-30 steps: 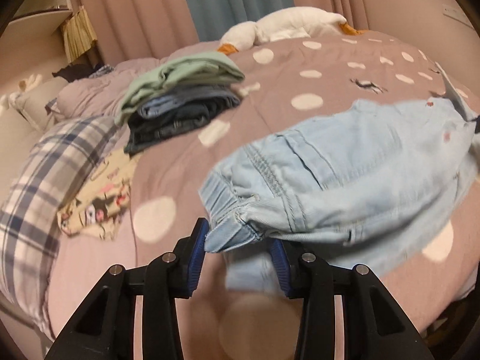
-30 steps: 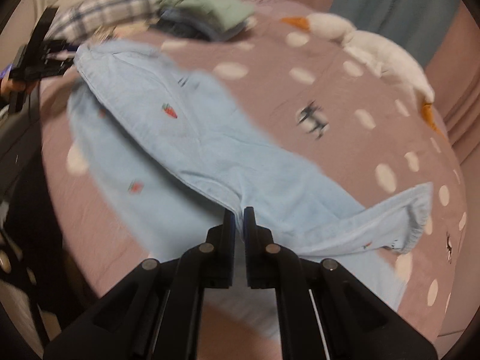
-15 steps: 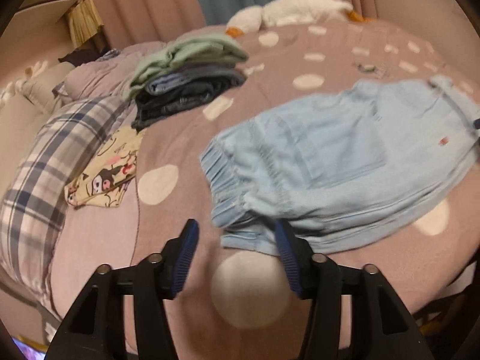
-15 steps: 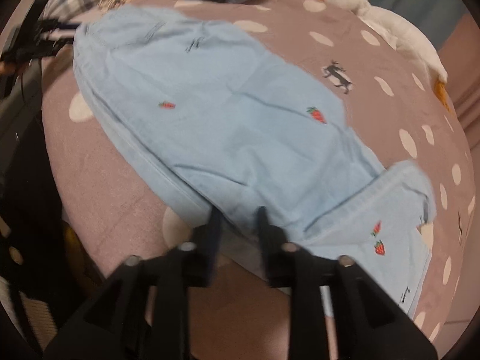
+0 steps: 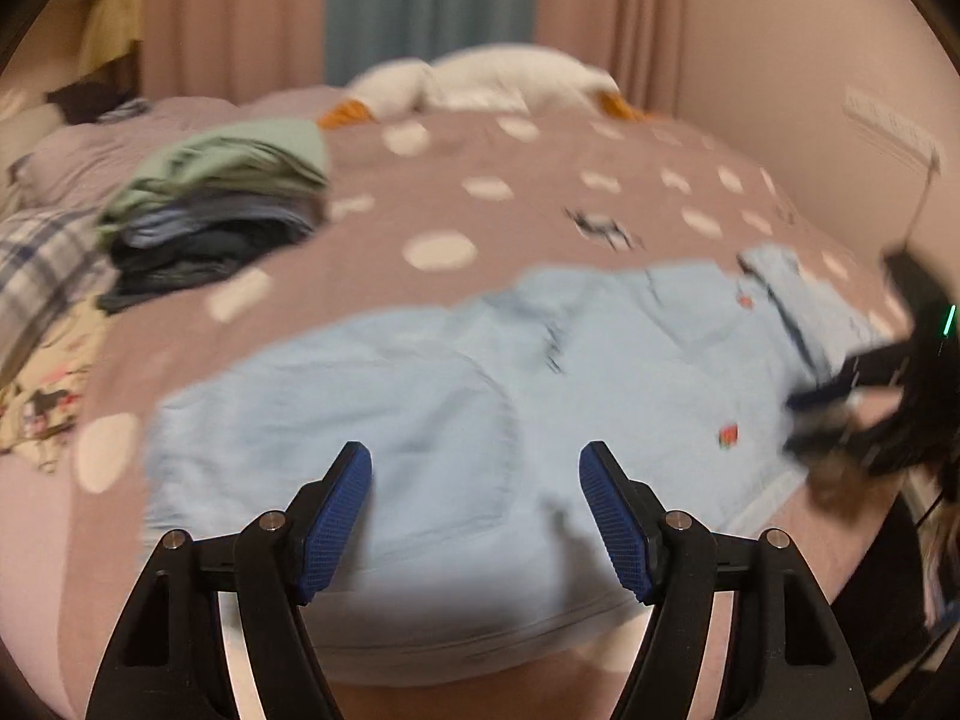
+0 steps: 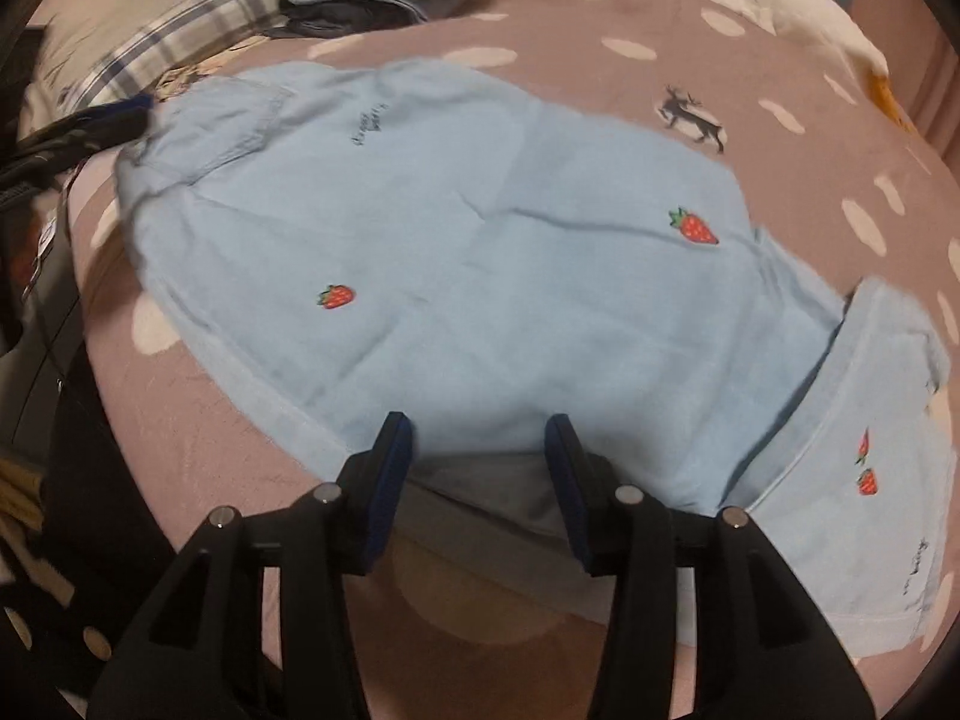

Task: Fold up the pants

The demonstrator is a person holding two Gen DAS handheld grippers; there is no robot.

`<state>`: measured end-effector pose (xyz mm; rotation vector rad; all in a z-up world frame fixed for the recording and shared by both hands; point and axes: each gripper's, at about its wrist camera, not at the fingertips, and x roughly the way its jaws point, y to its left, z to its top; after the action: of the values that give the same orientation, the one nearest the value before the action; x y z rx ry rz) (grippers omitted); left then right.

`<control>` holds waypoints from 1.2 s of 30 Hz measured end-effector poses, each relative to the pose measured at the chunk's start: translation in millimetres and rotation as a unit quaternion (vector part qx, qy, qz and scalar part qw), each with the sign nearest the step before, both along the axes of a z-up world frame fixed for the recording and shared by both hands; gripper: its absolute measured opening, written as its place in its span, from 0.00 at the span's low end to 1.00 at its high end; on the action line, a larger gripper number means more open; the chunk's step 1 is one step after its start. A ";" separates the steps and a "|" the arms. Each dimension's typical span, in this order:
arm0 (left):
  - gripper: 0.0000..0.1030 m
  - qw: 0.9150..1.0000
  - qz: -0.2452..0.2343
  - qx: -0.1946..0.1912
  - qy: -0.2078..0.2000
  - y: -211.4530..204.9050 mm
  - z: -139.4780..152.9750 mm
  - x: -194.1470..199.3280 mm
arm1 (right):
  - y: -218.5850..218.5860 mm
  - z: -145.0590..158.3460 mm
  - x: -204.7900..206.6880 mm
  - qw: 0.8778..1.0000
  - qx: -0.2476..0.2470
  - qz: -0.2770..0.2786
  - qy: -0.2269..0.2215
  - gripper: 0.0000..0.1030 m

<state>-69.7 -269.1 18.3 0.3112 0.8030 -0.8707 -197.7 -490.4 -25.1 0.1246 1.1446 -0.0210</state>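
Light blue pants (image 6: 480,252) with small strawberry patches lie flat on the mauve dotted bedspread (image 6: 780,120), one leg laid over the other. They also show in the left wrist view (image 5: 456,396), blurred. My left gripper (image 5: 475,474) is open and empty over the waist end. My right gripper (image 6: 477,438) is open and empty at the near edge of the pants. The leg ends (image 6: 870,480) lie at the right, partly turned back. The right gripper also shows in the left wrist view (image 5: 840,414), at the far right.
A stack of folded clothes (image 5: 222,204) with a green piece on top sits at the back left. A plaid pillow (image 6: 180,42) and a patterned cloth (image 5: 42,396) lie at the left. A white goose plush (image 5: 480,81) lies by the curtains.
Both grippers have let go of the pants and opened. The pants dropped flat onto the bed. Both grippers have drawn back slightly toward the bed's near edge.
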 end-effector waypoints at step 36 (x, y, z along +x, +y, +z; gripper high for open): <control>0.73 0.999 -0.014 0.024 0.045 -15.2 -38.7 -15.7 | -169.3 24.6 -24.3 0.927 0.060 -0.357 -0.096 0.50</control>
<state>-85.3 -284.2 -20.4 0.3282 0.9062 -0.8970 -222.0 -659.7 -0.5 0.6362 0.8520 -0.5767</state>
